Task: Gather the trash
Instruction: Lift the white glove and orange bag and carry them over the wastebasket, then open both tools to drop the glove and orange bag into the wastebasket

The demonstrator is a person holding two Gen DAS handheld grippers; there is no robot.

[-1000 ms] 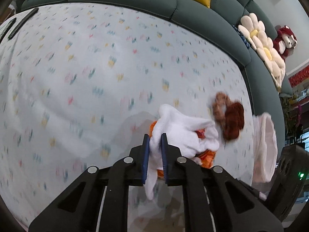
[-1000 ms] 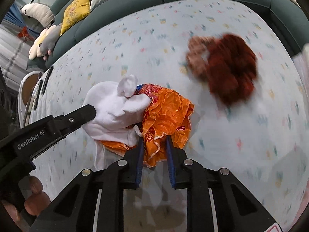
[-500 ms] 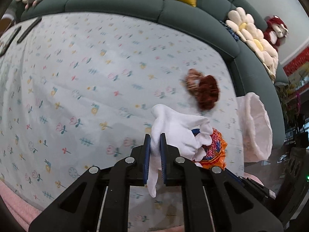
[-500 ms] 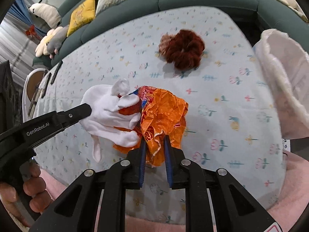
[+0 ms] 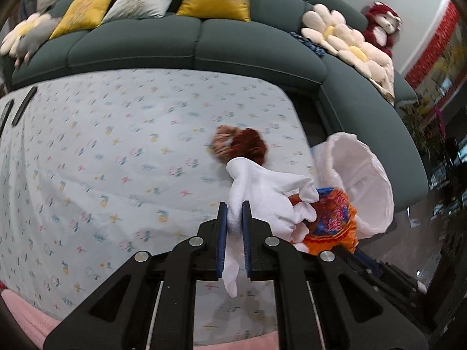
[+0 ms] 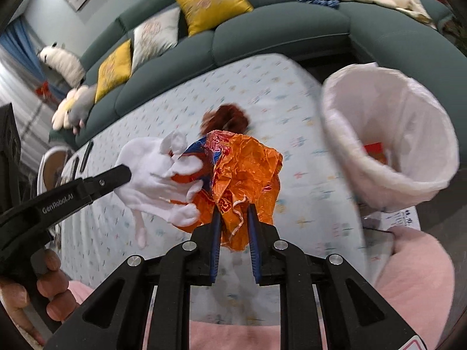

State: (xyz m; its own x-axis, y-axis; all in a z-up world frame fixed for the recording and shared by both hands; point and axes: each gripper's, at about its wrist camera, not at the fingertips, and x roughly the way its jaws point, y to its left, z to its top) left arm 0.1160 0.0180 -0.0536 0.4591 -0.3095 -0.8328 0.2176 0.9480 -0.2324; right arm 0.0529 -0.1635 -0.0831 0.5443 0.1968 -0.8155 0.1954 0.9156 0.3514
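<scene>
1. Both loads have been lifted clear of the floral tablecloth (image 5: 116,145) since a second ago and carried toward the lined bin (image 6: 388,134), which now sits close on the right; judged: the drop is the next step
2. Left gripper (image 5: 233,227): jaws pinching the white glove (image 5: 262,195)
3. Right gripper (image 6: 232,233): jaws clamped on the orange wrapper (image 6: 245,175), which touches the glove
4. Bin: white liner, open mouth; one red item (image 6: 373,148) visible inside
5. Brown scrunchie (image 5: 242,145): remains on the table, not collected

One glove (image 5: 262,192), one wrapper (image 6: 245,172), one scrunchie (image 5: 242,145), one bin (image 6: 388,134).
</scene>
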